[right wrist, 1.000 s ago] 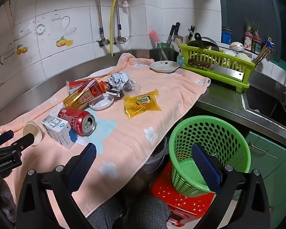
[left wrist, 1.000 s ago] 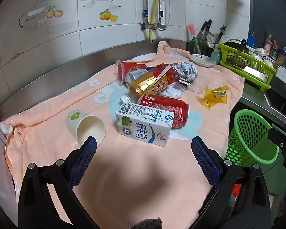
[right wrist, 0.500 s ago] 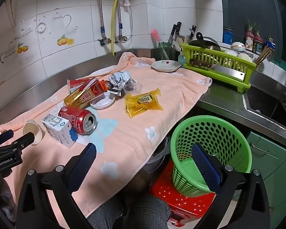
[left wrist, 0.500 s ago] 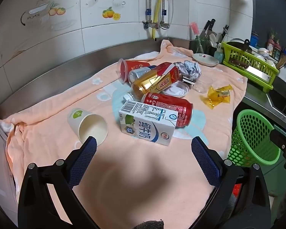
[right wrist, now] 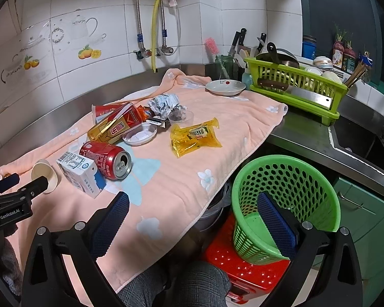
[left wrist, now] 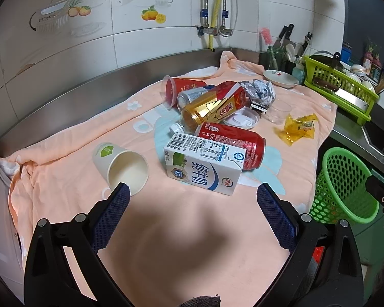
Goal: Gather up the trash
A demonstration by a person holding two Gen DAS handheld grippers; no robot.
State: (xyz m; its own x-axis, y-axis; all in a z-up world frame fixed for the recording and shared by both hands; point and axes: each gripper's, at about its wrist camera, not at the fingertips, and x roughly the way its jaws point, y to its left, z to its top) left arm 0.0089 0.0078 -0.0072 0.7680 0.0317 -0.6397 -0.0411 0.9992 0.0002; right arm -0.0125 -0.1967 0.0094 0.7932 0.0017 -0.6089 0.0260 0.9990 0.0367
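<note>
1. We count three drink cans on the peach towel (left wrist: 181, 243) covering the surface: a red cola can (left wrist: 233, 144), a gold-and-red can (left wrist: 212, 108) and a silver-topped can (left wrist: 192, 96) behind it.
2. We count two cups lying on their sides, a white paper cup (left wrist: 121, 167) and a red cup (left wrist: 181, 90), plus one milk carton (left wrist: 204, 163), one yellow wrapper (left wrist: 300, 128), one crumpled foil ball (left wrist: 259, 89) and one white lid (left wrist: 242, 120).
3. Our left gripper (left wrist: 190, 206) hangs spread wide and empty, with the milk carton just ahead between its fingers and the paper cup beside its left finger.
4. Our right gripper (right wrist: 192, 211) is likewise spread and empty, its right finger in front of the one green basket (right wrist: 289, 179) below the surface's edge.
</note>
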